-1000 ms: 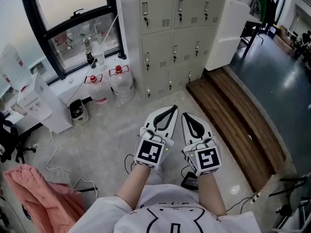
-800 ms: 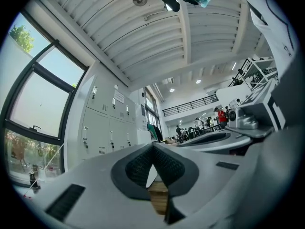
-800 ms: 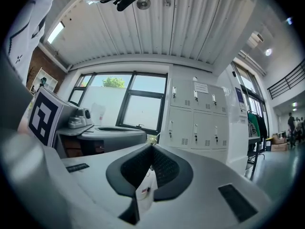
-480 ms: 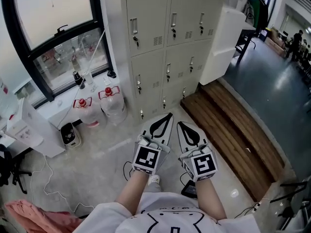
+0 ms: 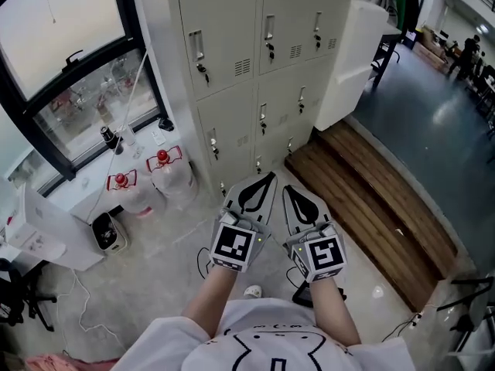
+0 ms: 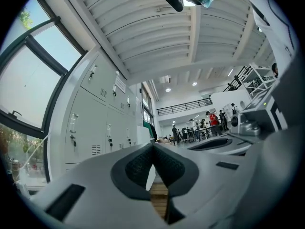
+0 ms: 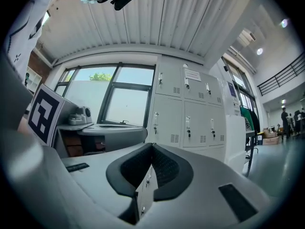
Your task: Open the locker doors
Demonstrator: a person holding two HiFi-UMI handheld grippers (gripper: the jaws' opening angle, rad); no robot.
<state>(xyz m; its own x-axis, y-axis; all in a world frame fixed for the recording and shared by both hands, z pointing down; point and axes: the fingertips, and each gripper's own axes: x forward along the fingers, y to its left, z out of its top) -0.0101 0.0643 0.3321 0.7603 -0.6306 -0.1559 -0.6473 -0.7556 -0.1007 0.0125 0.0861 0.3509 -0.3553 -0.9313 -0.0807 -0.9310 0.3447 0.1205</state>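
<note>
- Lockers (image 5: pixel 247 76) get cut off by the top edge of the head view, so only the lower rows show. Every door in sight is closed. They stand ahead of both grippers, not touching them.
- In both gripper views, the gripper's own jaws block the bottom part of the lockers.
- Left hand-held gripper (image 5: pixel 270 175) has its jaws closed tip to tip with nothing between them. Right hand-held gripper (image 5: pixel 287 188) is the same, pinched together and empty. The two sit side by side, both pointing toward the lockers.
- Room to move: bare floor (image 5: pixel 162 269) lies between the grippers and the lockers, with a few loose cables (image 5: pixel 77 300) off to the left.
- A wooden platform (image 5: pixel 363 199) runs along the right, its near end close to the lockers' right corner. A big window (image 5: pixel 69 60) is to the left of the lockers.
- Two clear jugs (image 5: pixel 166 178) with red caps stand on the floor just beside the lockers' left side. Can't tell how full they are.
</note>
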